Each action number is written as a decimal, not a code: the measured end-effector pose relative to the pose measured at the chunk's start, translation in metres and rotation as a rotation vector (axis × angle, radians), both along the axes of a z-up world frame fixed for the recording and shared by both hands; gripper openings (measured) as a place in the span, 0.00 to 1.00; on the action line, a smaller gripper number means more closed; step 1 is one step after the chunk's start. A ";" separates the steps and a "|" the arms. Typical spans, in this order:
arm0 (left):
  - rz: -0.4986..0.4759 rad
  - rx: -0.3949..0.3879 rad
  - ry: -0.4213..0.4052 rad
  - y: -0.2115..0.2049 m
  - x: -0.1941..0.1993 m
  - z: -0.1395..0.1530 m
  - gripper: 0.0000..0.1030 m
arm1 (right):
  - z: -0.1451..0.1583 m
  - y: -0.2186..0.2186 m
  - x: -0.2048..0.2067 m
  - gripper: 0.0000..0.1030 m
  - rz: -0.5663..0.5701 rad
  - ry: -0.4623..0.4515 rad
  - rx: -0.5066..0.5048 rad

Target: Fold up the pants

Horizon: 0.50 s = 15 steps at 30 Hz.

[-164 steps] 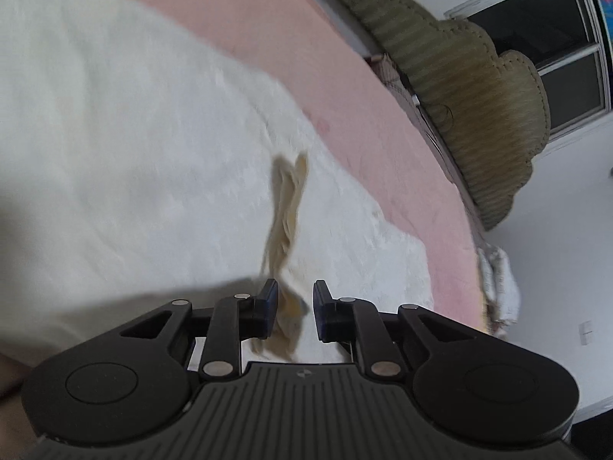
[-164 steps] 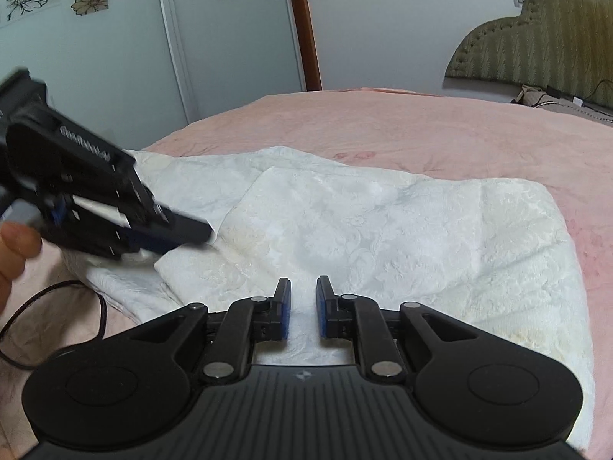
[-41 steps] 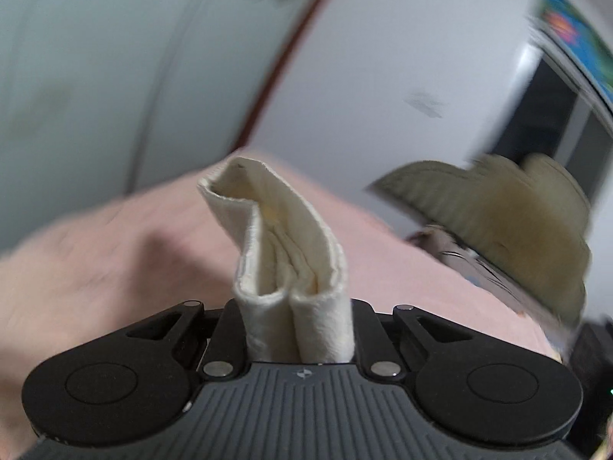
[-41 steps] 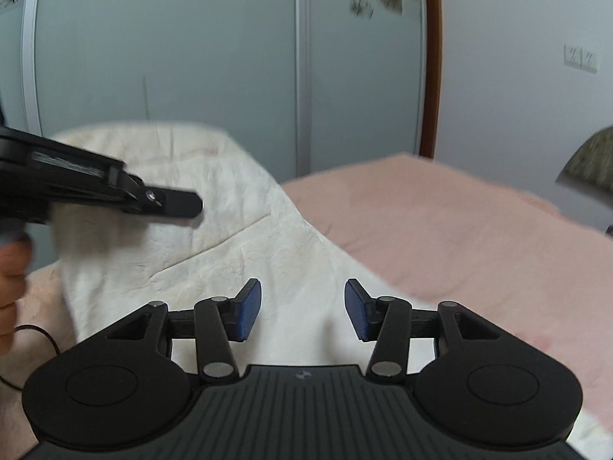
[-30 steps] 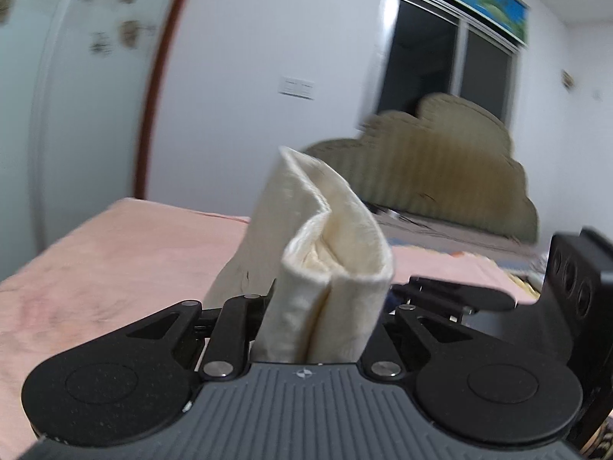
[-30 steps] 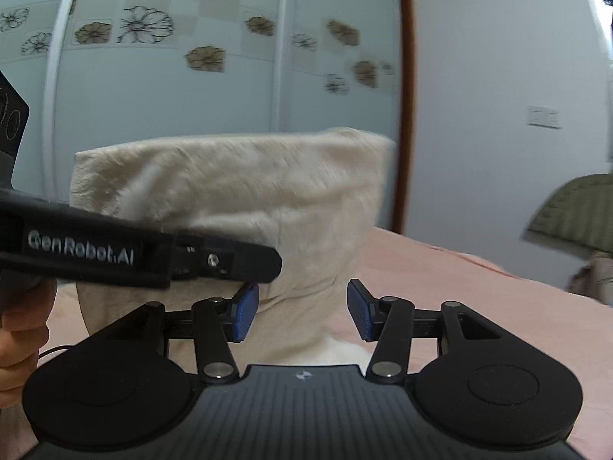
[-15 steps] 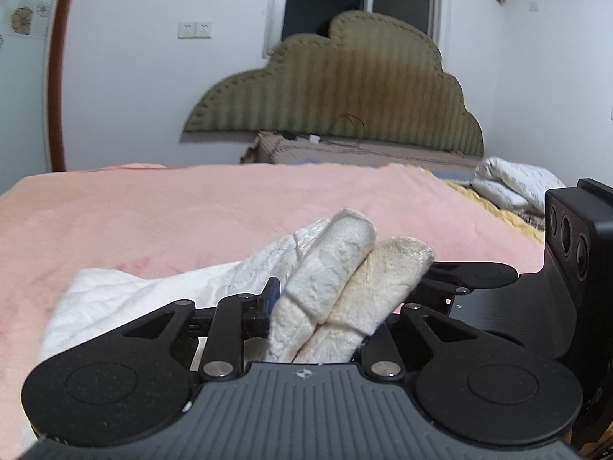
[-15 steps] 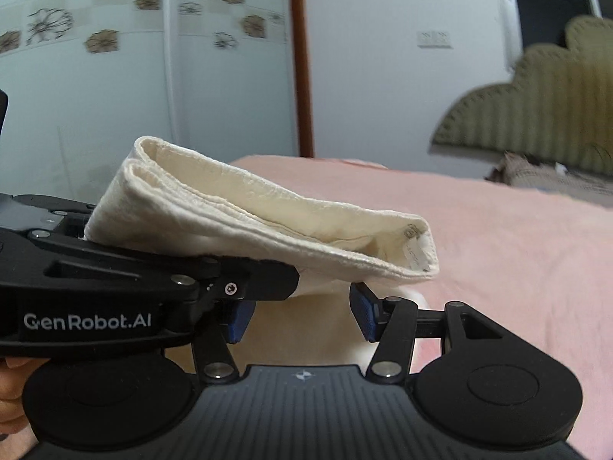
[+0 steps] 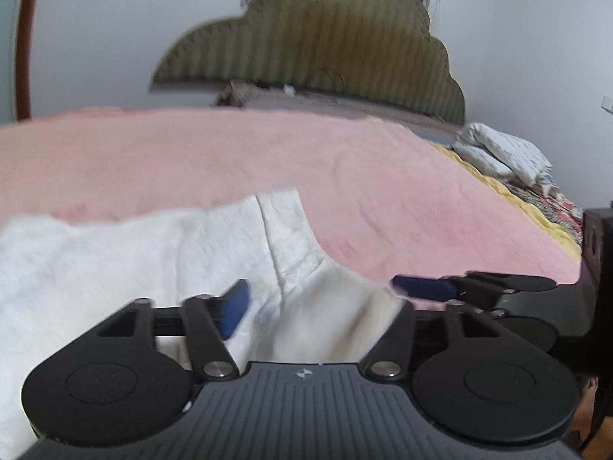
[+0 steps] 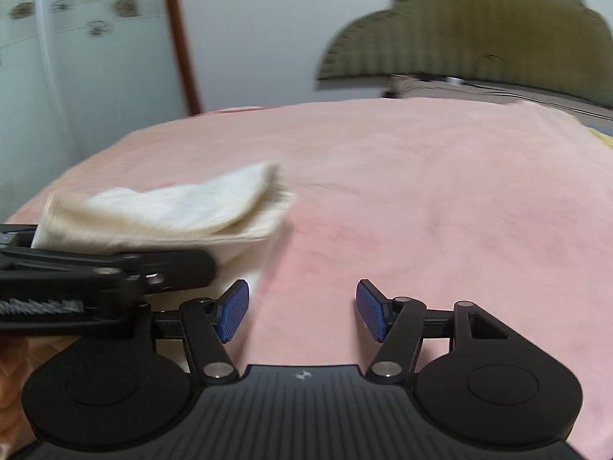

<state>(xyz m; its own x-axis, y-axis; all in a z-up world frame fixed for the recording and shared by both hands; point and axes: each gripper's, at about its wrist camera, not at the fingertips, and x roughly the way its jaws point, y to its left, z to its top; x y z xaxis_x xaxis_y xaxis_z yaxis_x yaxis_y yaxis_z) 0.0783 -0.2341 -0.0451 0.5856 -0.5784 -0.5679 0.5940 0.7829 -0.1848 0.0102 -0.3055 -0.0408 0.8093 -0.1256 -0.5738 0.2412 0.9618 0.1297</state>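
The cream-white pants (image 9: 134, 253) lie folded on the pink bed cover (image 9: 383, 176). My left gripper (image 9: 318, 303) is open, its jaws wide apart, with the folded edge of the pants (image 9: 337, 314) resting loosely between them. In the right wrist view the pants (image 10: 172, 207) sit at the left, with the left gripper's black finger (image 10: 115, 264) under their near edge. My right gripper (image 10: 302, 310) is open and empty above the bare pink cover, just right of the pants.
An olive padded headboard (image 9: 325, 38) stands at the far end of the bed. Crumpled patterned bedding (image 9: 502, 153) lies at the right edge. A wardrobe with flower decals (image 10: 76, 38) stands on the left.
My left gripper has opened and let go of the folded pants, which have dropped onto the bed. Both grippers have come down lower and the right one has moved to the right.
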 end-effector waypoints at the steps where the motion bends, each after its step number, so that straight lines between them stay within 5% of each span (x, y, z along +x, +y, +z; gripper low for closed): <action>1: -0.015 0.004 0.026 0.002 0.001 0.001 0.67 | 0.001 -0.001 -0.006 0.60 -0.034 0.003 -0.019; 4: -0.089 0.029 0.066 0.015 -0.007 0.008 0.68 | 0.009 -0.008 -0.022 0.60 -0.122 -0.040 0.008; 7: -0.103 0.045 0.000 0.041 -0.023 0.020 0.74 | 0.016 -0.007 -0.033 0.61 -0.153 -0.108 0.064; 9: -0.051 0.087 -0.081 0.062 -0.033 0.027 0.86 | 0.019 0.004 -0.031 0.62 -0.090 -0.132 0.095; 13: 0.058 0.161 -0.178 0.098 -0.042 0.035 0.86 | 0.022 0.028 -0.019 0.69 0.033 -0.150 0.117; 15: 0.076 0.152 -0.214 0.115 -0.049 0.040 0.86 | 0.028 0.036 -0.022 0.69 -0.001 -0.177 0.071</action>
